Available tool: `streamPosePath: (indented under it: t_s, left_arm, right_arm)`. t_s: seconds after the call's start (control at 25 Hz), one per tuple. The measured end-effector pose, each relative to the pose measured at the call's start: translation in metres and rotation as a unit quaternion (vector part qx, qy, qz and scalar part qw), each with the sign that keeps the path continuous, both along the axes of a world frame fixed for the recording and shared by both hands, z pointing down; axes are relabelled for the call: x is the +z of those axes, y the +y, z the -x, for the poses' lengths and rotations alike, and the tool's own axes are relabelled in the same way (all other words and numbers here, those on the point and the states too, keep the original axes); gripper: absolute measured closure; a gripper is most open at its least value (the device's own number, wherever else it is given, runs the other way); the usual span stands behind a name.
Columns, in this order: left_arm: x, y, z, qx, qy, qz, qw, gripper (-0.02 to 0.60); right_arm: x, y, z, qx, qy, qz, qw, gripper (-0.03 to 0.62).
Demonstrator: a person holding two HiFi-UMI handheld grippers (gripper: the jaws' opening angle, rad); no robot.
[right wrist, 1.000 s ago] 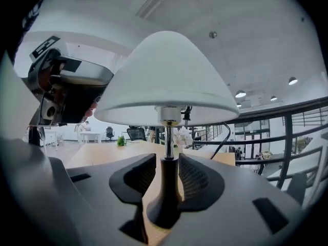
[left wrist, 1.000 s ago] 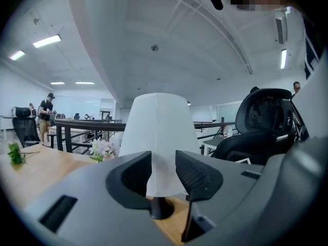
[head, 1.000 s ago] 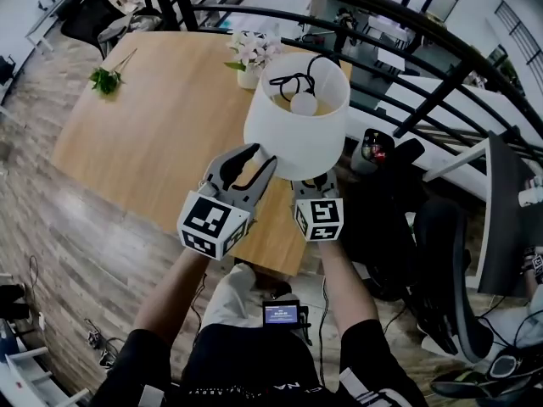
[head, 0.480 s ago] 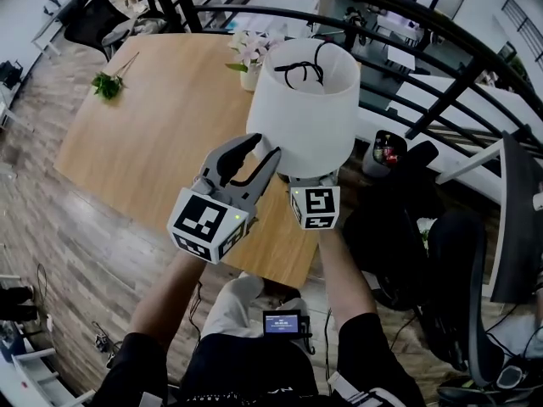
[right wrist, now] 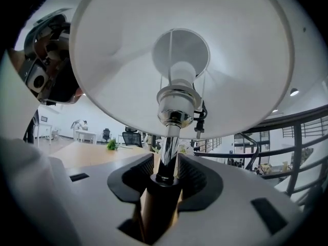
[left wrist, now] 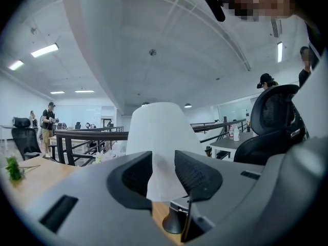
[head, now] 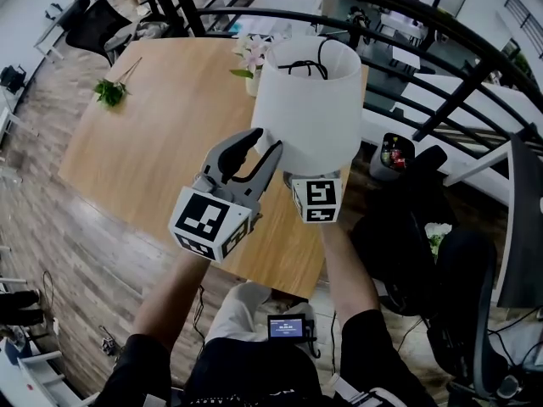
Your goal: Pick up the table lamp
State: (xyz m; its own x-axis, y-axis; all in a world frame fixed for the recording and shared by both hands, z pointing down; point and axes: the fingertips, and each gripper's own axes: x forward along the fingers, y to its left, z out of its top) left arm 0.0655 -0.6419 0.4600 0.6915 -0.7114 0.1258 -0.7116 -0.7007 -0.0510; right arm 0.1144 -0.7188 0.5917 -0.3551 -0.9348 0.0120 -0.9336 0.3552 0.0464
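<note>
- Table lamp [head: 307,100]: stands upright at the near right part of the wooden table [head: 144,134], between the two grippers and close under the head camera.
- Its white shade [head: 305,121] hides the stem and foot in the head view. A black cord [head: 307,64] lies looped inside the open top.
- Right gripper [right wrist: 166,163]: comes in from the near side, below the shade. The lamp's stem stands straight up through the gap between its jaws.
- The dark lower column [right wrist: 156,201] of the stem fills the gap, and both ribbed pads bear against it. The chrome tube [right wrist: 169,140] rises from it to the socket and bulb [right wrist: 180,73].
- These jaws have just been closing, with the stem between them, and they are clamped on it.
- Left gripper [head: 263,142]: jaws apart, with nothing between the pads. Its tips lie just beside the shade's lower left edge.
- In the left gripper view the shade shows beyond the gap and the lamp's dark round foot [left wrist: 174,223] shows low in it, over the wood. Whether the foot touches the table cannot be told.
- A vase of pale flowers [head: 253,56] stands far of the lamp. A green sprig [head: 110,91] lies at the far left of the table.
</note>
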Motion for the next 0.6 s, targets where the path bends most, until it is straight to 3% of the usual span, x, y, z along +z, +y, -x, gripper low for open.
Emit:
streamPosePath:
  t_s: [0.2, 0.6]
  left_arm:
    - [-0.002, -0.014, 0.005, 0.010, 0.009, -0.003, 0.9999, 0.445]
    - [-0.003, -0.001, -0.007, 0.078, -0.006, -0.020, 0.9967, 0.449]
  right_arm:
    - [-0.002, -0.009, 0.005, -0.020, -0.020, 0.004, 1.000, 0.428]
    - [-0.003, -0.003, -0.004, 0.005, -0.044, -0.019, 0.999, 0.431]
